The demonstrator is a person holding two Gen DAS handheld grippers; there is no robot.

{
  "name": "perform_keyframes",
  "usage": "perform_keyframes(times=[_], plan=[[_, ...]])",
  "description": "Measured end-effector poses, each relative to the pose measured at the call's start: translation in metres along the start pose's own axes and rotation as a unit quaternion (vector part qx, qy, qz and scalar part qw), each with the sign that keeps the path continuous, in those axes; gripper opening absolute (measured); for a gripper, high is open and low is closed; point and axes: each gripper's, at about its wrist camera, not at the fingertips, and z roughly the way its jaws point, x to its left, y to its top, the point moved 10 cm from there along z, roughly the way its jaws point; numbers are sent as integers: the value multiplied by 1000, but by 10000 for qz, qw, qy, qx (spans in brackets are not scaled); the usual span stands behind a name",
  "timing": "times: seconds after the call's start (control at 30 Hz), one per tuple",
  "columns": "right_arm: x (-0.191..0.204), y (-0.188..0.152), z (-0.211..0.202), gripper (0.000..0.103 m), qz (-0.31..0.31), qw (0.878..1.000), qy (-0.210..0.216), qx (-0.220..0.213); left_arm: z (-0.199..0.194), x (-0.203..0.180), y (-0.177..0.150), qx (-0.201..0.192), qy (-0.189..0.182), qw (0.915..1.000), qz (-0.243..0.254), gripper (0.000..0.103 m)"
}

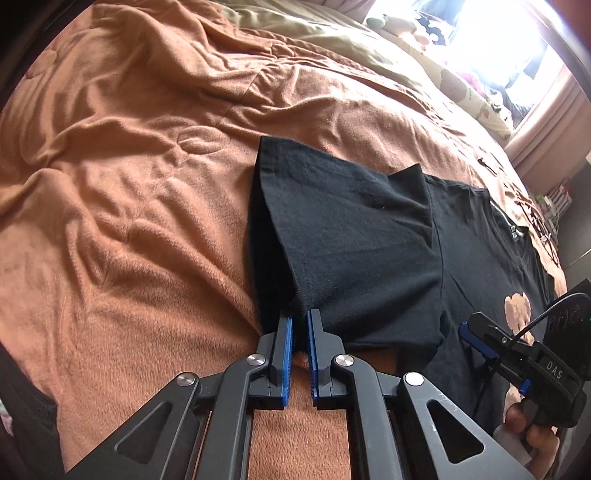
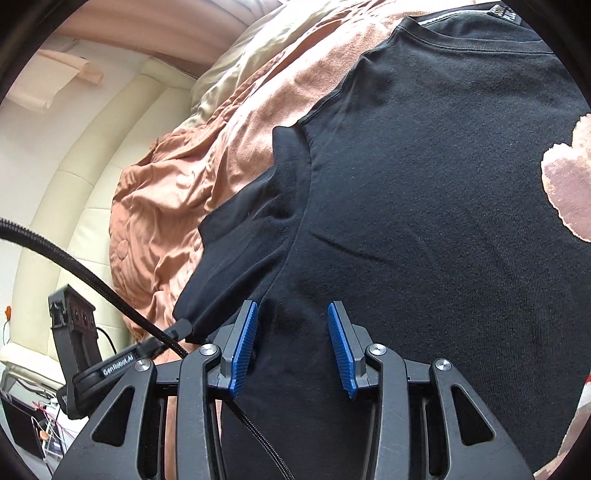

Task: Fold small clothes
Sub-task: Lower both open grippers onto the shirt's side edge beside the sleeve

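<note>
A black T-shirt (image 1: 480, 258) with a tan bear print (image 1: 517, 310) lies flat on the bed. Its short sleeve (image 1: 351, 240) is raised and drawn toward the body. My left gripper (image 1: 300, 325) is shut on the sleeve's hem corner, with only a thin gap between its blue pads. In the right wrist view the T-shirt (image 2: 424, 184) fills the frame. My right gripper (image 2: 294, 325) stands open just above the fabric below the armpit seam, beside the sleeve (image 2: 240, 240). The same right gripper (image 1: 476, 332) shows at the right edge of the left wrist view.
A rumpled orange-brown blanket (image 1: 129, 184) covers the bed, with a beige quilt (image 1: 314, 22) beyond it. Soft toys (image 1: 402, 26) sit by a bright window. A cream padded headboard (image 2: 92, 166) and a black cable (image 2: 74, 258) are at the left. A hand (image 1: 532, 435) holds the right gripper.
</note>
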Motion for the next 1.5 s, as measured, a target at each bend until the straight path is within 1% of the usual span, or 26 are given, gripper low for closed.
perform_keyframes(times=[0.1,0.13,0.17,0.2,0.23,0.27,0.3,0.33,0.4,0.5,0.57,0.63,0.7,0.73,0.8,0.83,0.87,0.9,0.93,0.97,1.03,1.07,1.13,1.23,1.33,1.5], plan=[[1,-1,0,37,10,10000,29,20,-3,1,-2,35,-35,9999,-91,9],[1,0,-1,37,23,10000,43,25,-6,2,-1,7,-36,9999,-124,16],[1,0,-1,37,29,10000,56,29,-9,3,0,-23,-8,9999,-154,26],[1,0,-1,37,36,10000,66,32,-13,5,1,-63,20,9998,-185,34],[0,0,-1,37,44,10000,73,33,-16,7,2,-120,18,9996,-236,52],[0,0,0,37,48,10000,77,36,-18,9,3,-186,-17,9994,-300,66],[0,0,0,37,49,10000,77,37,-19,10,4,-229,-50,9991,-357,70],[0,0,-1,37,44,10000,75,34,-18,12,4,-228,-54,9989,-395,71],[1,-1,0,37,25,10000,67,31,-11,14,5,-136,-110,9986,-500,71],[1,-1,0,37,37,10000,84,31,2,12,7,28,-387,9962,-778,71],[0,-1,-1,37,68,9999,121,30,9,8,9,92,-452,9956,-821,71],[-1,-1,-1,37,99,9998,150,19,16,8,12,150,-396,9953,-869,71],[-1,0,-1,37,139,9997,210,-6,16,5,13,135,-464,9942,-963,71],[-1,-1,0,37,149,9996,228,-11,15,4,14,126,-511,9938,-983,69],[-1,0,1,37,156,9996,252,-15,10,1,14,108,-551,9931,-1029,61],[0,0,1,37,153,9995,261,-11,7,0,13,125,-539,9931,-1036,54],[0,0,1,37,155,9995,267,-6,5,0,12,141,-543,9931,-1031,50],[0,-1,2,37,164,9995,284,1,3,-2,12,152,-566,9931,-1017,49],[1,-1,2,37,172,9994,300,6,3,-5,12,175,-619,9928,-1010,44],[1,-1,2,37,173,9994,308,12,1,-7,11,218,-670,9923,-1022,41],[1,-1,2,37,180,9993,317,14,-3,-14,10,241,-782,9916,-1000,41],[1,0,2,37,192,9993,326,13,-5,-17,11,230,-749,9927,-918,41],[0,0,2,37,210,9992,333,12,-3,-16,14,207,-564,9946,-843,41],[-1,0,2,37,237,9991,354,8,7,-11,18,296,-517,9939,-924,42],[-2,0,2,37,262,9990,374,-1,21,0,23,353,-358,9943,-939,42],[-2,0,3,37,259,9989,395,-7,35,14,37,282,-410,9926,-1109,42]])
